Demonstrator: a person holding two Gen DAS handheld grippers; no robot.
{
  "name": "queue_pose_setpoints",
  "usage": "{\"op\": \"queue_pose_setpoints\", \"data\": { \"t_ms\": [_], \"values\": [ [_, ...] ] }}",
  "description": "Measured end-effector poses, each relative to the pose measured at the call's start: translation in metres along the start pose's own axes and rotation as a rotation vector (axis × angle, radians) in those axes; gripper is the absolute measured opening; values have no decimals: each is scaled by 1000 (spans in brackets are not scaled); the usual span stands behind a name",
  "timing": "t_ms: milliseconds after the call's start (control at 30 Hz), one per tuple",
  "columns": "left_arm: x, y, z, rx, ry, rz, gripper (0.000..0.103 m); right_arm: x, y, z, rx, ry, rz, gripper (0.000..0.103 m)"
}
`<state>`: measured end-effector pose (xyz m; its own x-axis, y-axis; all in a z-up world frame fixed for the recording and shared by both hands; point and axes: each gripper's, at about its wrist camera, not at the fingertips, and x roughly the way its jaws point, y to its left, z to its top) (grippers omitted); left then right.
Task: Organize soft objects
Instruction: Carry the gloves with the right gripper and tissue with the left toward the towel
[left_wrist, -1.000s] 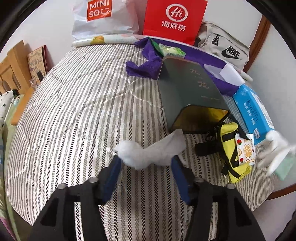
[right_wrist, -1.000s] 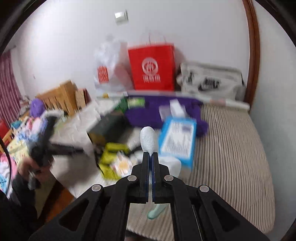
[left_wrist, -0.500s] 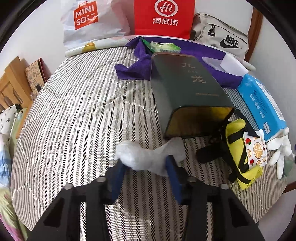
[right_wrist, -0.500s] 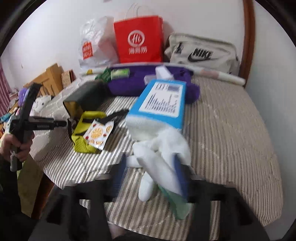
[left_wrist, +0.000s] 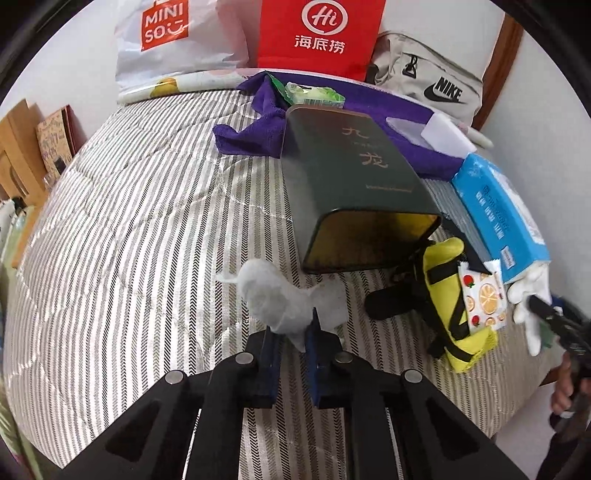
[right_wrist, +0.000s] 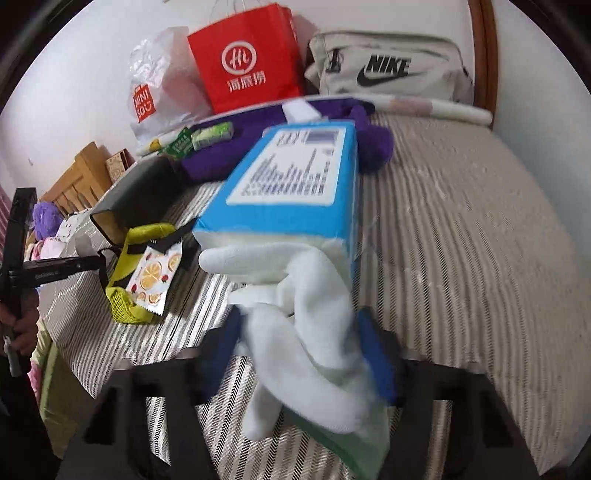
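Observation:
My left gripper (left_wrist: 291, 332) is shut on a white cotton wad (left_wrist: 273, 295), just above the striped bed (left_wrist: 129, 229), in front of the open mouth of a dark green box (left_wrist: 351, 184) lying on its side. My right gripper (right_wrist: 299, 339) is open, its blue pads on either side of a white glove (right_wrist: 314, 332) that lies on the bed against a blue tissue pack (right_wrist: 295, 184). The glove (left_wrist: 532, 295) and the right gripper also show at the right edge of the left wrist view.
A yellow pouch (left_wrist: 454, 295) with a fruit-print sachet (left_wrist: 484, 295) lies beside the box. Purple cloth (left_wrist: 258, 129), green packets (left_wrist: 314, 94), red bag (left_wrist: 321, 33), Miniso bag (left_wrist: 166, 37) and Nike bag (left_wrist: 436, 81) are at the back. The bed edge is near both grippers.
My left gripper has closed on the cotton wad and moved toward the box. My right gripper came down to the bed, opened and now straddles the glove.

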<state>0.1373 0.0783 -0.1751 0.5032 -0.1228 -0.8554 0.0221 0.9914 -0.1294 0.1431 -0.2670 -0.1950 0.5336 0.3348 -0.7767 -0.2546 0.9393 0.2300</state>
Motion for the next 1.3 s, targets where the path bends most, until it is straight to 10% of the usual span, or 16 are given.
{"op": "queue_pose_setpoints", "data": {
  "t_ms": [1300],
  "values": [
    [-57, -35, -10, 33, -78, -111, 10, -68, 40, -7, -88, -80, 27, 16]
  ]
}}
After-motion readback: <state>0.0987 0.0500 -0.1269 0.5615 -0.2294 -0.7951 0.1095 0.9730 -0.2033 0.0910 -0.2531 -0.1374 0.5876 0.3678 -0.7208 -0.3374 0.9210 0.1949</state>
